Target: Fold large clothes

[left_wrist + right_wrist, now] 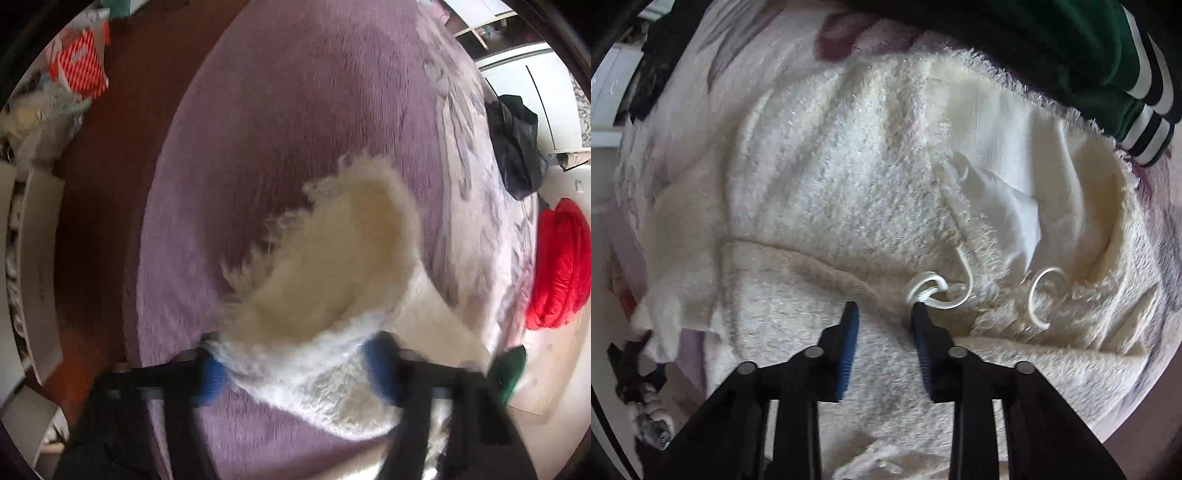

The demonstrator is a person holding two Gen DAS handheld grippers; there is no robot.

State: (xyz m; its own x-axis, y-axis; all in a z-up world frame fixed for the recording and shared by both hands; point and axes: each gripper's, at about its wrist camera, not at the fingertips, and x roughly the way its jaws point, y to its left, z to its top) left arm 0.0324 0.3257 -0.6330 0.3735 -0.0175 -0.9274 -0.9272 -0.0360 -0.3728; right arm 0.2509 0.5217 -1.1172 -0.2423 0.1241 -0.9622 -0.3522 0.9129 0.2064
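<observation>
The cream fluffy garment (827,206), prob. a hooded fleece w/ white drawstrings (938,291), lies spread on the purple plush bed cover (295,92), and one flap of it (332,258) stands up in front of the left gripper (299,365). The left jaws are wide apart, w/ the fleece edge lying between the blue pads (212,376); they do not look closed on it, so the flap seems more carried than pinched. The right gripper (882,317) has its jaws apart too, tips touching the pile just beside the knotted drawstring, holding nothing. Risks, as I judge: the left view is blurred, so the motion is fast, and w/o a real pinch the flap can slide off and fall back crooked. The thick pile can fool the pads, they take only hairs and not the cloth. The right tip can hook the drawstring loop and drag the hood area, making wrinkles. A red bundle (561,266) and a dark garment (517,144) lie at the bed's far side, and a green sleeve w/ white stripes (1108,74) lies just beside the fleece.
</observation>
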